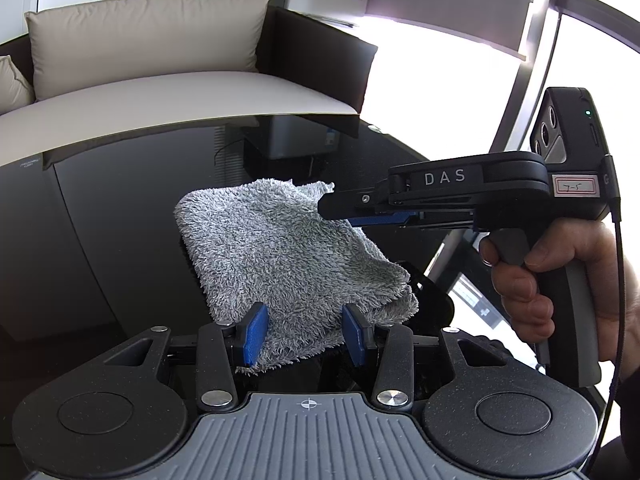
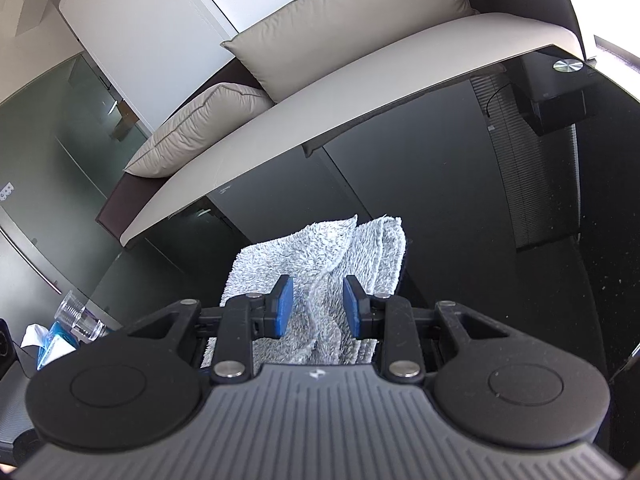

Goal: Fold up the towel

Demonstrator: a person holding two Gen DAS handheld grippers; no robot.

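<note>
Towel [image 1: 276, 256], grey and fluffy, lies folded on the dark glossy table [image 1: 120, 208] at the centre of the left wrist view, its near edge between the spread blue pads of the left gripper [image 1: 305, 334], which grips nothing; the right gripper [image 1: 344, 210] reaches in from the right of the frame, held by a hand [image 1: 560, 276], its tip at the towel's far corner. Right wrist view shows the towel [image 2: 320, 264] bunched at lower centre with a raised fold between the parted pads of the right gripper [image 2: 317, 307], and a beige sofa [image 2: 320, 80] crosses the upper frame.
</note>
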